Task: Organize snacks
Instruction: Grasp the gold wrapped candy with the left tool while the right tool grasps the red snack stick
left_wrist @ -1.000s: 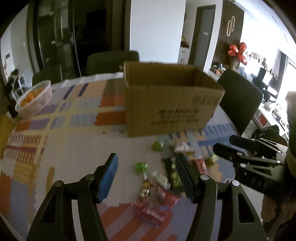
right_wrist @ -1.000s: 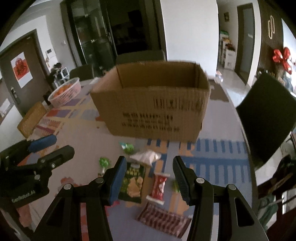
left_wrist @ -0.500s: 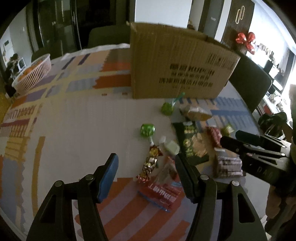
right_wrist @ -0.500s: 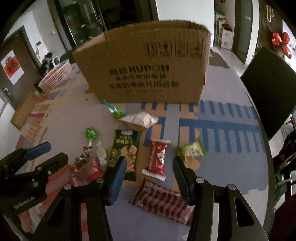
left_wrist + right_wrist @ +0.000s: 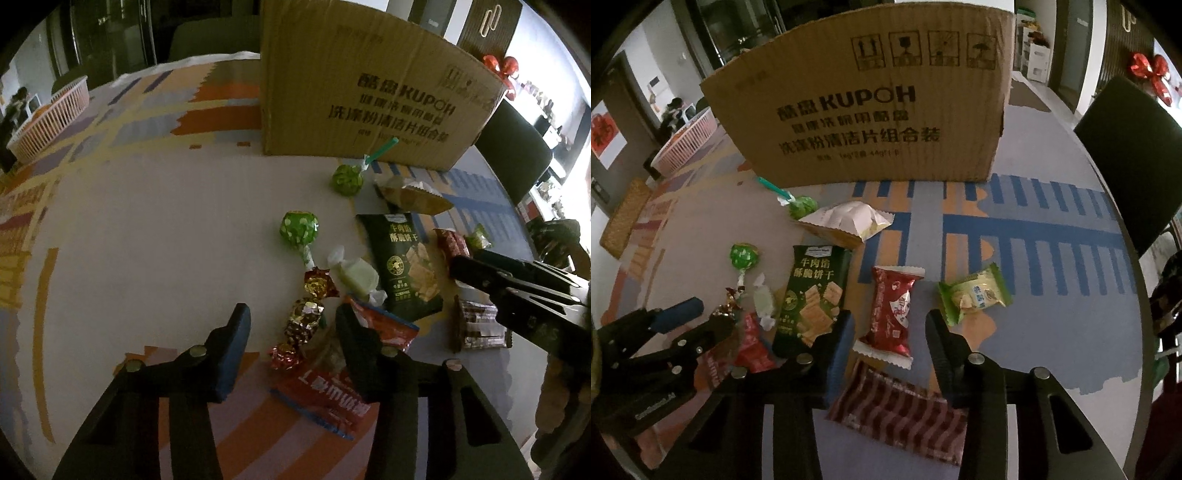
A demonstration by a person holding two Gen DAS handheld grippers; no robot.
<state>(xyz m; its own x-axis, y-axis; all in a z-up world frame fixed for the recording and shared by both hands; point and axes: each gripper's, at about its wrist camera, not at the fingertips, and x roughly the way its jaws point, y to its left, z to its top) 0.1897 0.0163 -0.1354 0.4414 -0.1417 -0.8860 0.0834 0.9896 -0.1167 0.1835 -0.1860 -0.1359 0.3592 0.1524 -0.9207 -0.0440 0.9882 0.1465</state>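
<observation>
Snacks lie scattered on the table before a cardboard box (image 5: 369,96), also in the right wrist view (image 5: 871,110). My left gripper (image 5: 291,325) is open, low over gold-foil candies (image 5: 303,321) and beside a red packet (image 5: 332,391). My right gripper (image 5: 890,336) is open, its fingers either side of a red snack pack (image 5: 892,310), with a striped bar (image 5: 901,410) just below. A dark green cracker bag (image 5: 814,295), two green lollipops (image 5: 744,256), a pale pastry packet (image 5: 849,221) and a small green packet (image 5: 975,295) lie around.
A pink basket (image 5: 48,118) stands at the far left of the table. Dark chairs (image 5: 1130,155) stand at the right edge and behind the box. The patterned tablecloth (image 5: 147,221) is bare left of the snacks.
Both grippers have dropped lower and moved forward toward the snacks; the box now fills the upper view. Both stay open.
</observation>
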